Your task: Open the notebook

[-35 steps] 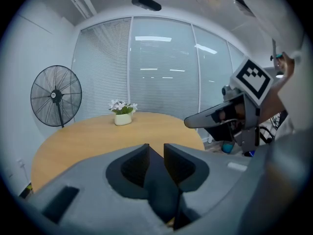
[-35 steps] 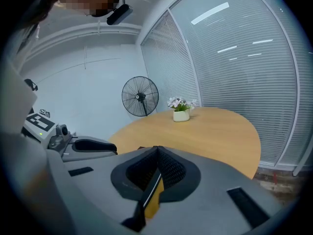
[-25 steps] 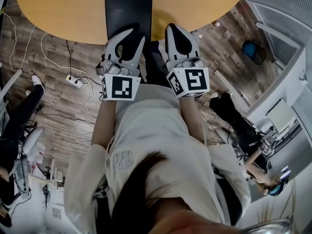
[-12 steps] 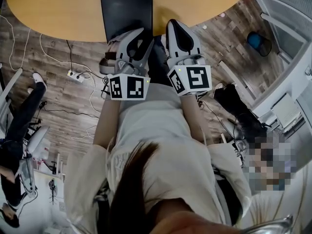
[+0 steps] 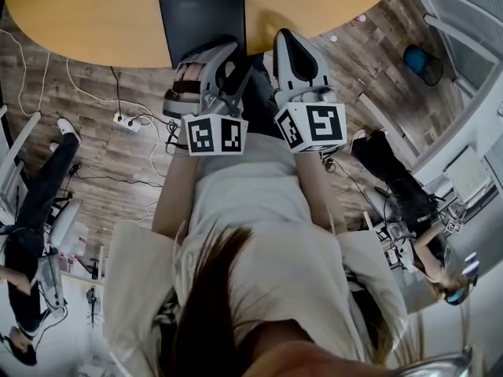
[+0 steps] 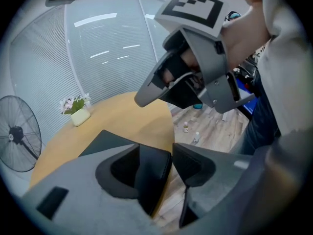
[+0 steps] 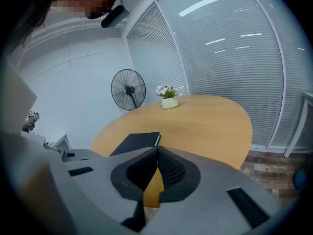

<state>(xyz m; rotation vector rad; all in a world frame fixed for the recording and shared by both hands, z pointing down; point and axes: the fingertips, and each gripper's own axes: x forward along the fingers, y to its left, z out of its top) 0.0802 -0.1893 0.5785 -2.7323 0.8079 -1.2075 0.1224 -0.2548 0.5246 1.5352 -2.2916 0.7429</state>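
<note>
I count one black notebook [image 5: 200,10] on one worktop [image 5: 86,14], one flowerpot [image 7: 169,102], one standing fan [image 7: 128,90], two small bottles [image 6: 186,127] [image 6: 196,138] on the floor [image 5: 102,155], and two grippers: left gripper [image 5: 242,53], right gripper [image 5: 284,38].

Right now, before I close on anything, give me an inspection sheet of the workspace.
Surface: wooden table, level.
Job's things: black notebook, closed, flat at the near edge.
Clutter: small flower pot on the table's far side.
Tools: left tool open, its jaws have just been opening, nothing between them, notebook just beyond; right tool shut, empty.
Cables: loose leads and a power strip on the floor, left of the person in the head view.
Surroundings: standing fan, blinds on glass walls, a bystander's leg at left.
</note>
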